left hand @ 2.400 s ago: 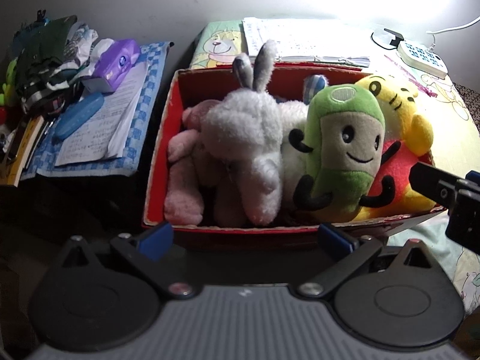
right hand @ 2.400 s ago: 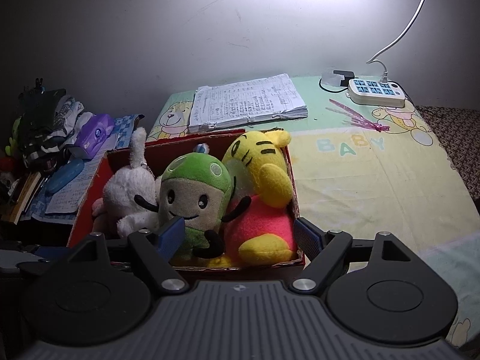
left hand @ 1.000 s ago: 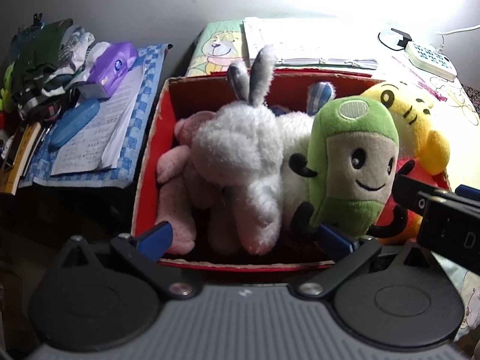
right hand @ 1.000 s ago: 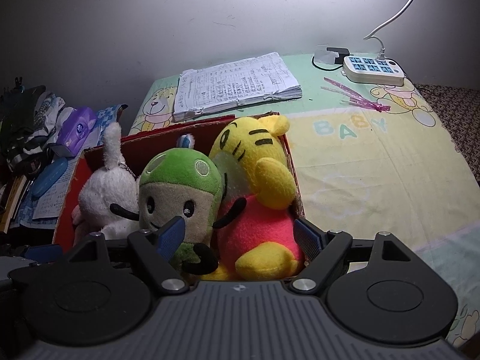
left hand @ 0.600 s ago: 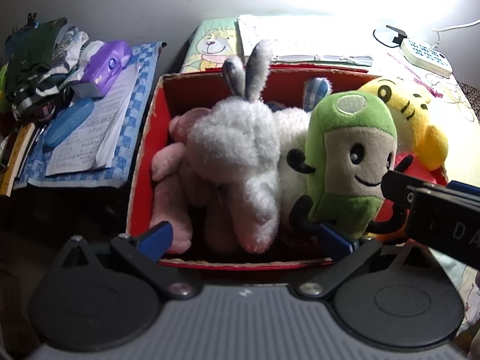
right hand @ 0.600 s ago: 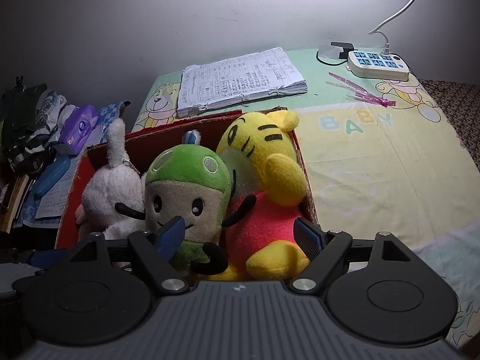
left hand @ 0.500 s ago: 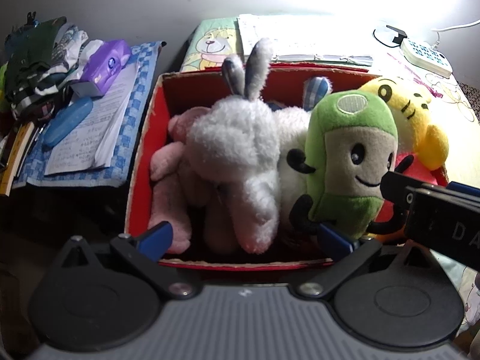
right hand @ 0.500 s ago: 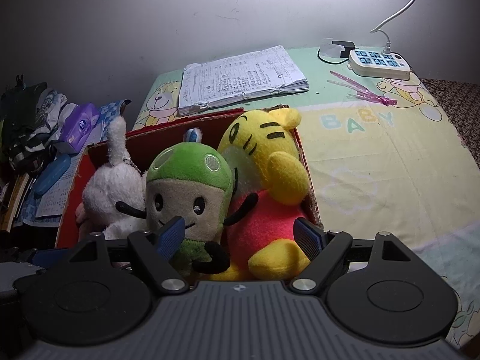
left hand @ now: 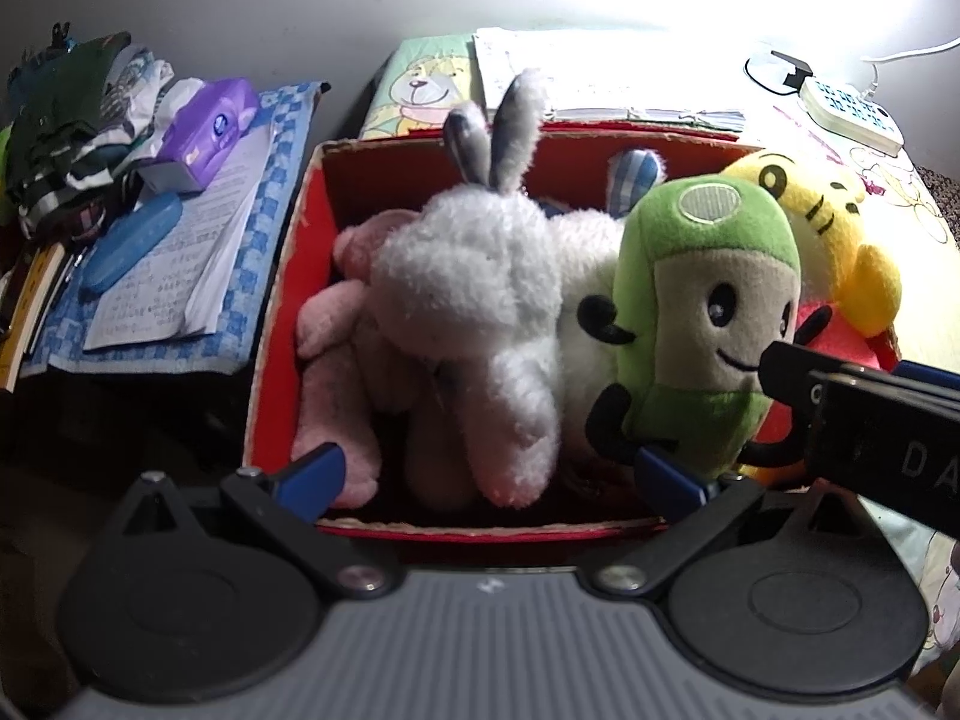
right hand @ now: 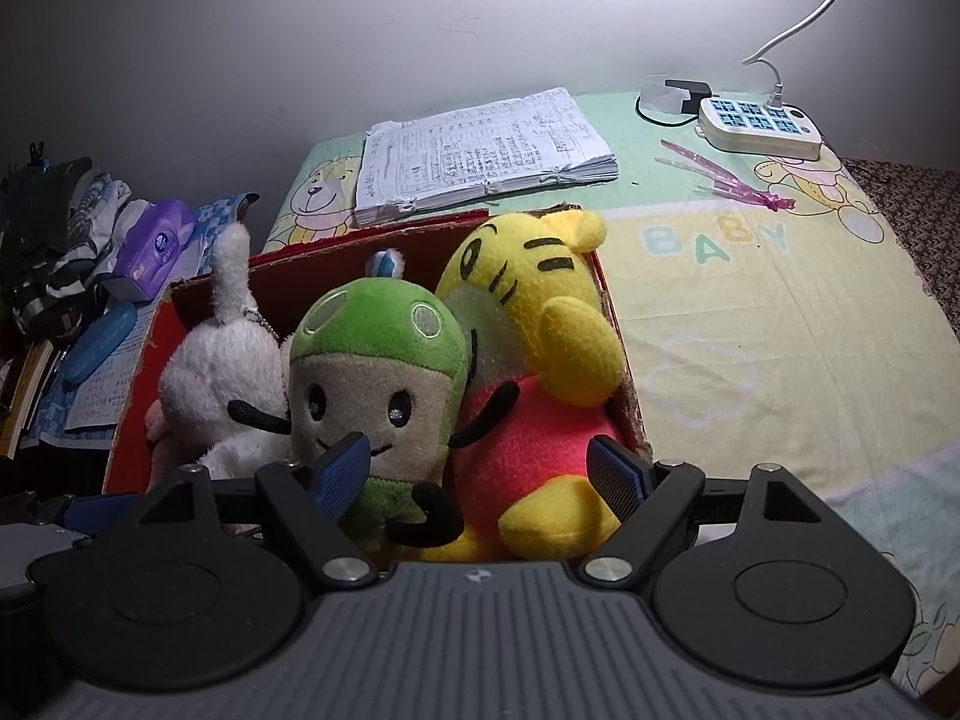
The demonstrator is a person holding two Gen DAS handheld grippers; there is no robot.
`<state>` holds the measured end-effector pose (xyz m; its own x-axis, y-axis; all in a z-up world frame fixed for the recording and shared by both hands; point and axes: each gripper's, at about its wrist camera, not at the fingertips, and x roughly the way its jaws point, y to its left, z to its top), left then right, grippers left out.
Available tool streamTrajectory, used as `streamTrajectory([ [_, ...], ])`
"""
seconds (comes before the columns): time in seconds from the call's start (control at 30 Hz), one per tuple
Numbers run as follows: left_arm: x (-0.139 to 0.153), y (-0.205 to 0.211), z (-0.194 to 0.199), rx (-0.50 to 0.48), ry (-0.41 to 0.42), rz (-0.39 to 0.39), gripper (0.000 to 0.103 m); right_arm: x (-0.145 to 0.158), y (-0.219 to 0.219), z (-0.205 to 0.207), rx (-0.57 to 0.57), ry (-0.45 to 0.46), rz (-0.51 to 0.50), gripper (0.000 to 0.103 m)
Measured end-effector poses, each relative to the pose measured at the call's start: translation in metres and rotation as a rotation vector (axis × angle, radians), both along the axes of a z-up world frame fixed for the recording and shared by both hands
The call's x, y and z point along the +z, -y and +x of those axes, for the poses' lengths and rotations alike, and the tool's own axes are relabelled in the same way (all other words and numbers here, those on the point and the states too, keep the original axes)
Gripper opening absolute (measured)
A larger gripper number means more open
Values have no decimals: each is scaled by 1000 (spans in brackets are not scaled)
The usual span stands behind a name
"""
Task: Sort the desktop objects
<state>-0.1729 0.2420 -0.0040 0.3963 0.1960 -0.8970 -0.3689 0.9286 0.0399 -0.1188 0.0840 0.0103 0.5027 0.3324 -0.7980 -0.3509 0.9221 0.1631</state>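
Observation:
A red cardboard box (left hand: pixel 282 324) (right hand: pixel 135 384) holds several plush toys: a white rabbit (left hand: pixel 474 294) (right hand: pixel 216 378), a pink toy (left hand: pixel 336 354), a green-hooded doll (left hand: pixel 708 312) (right hand: pixel 378 372) and a yellow tiger in red (left hand: pixel 840 240) (right hand: pixel 540 372). My left gripper (left hand: pixel 486 480) is open and empty at the box's near wall. My right gripper (right hand: pixel 480 474) is open and empty, its jaws standing in front of the green doll and the tiger. The right gripper's body shows at the right of the left wrist view (left hand: pixel 870 414).
A stack of handwritten papers (right hand: pixel 480 150) lies behind the box. A white power strip (right hand: pixel 759 126) and pink sticks (right hand: pixel 720 174) lie at the back right. A side surface at left holds a purple tissue pack (left hand: pixel 204 132), a blue case (left hand: pixel 129 246), papers and clothes.
Both grippers have crept slightly closer to the box; the toys look a bit larger. Nothing was taken hold of.

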Motion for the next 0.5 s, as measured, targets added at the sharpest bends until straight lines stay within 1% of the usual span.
streamTrajectory([
  [0.17, -2, -1, -1, 4, 1, -18, 103, -1, 0, 0, 0, -1, 3, 82],
  [0.5, -3, -1, -3, 12, 7, -18, 103, -1, 1, -3, 1, 3, 4, 82],
])
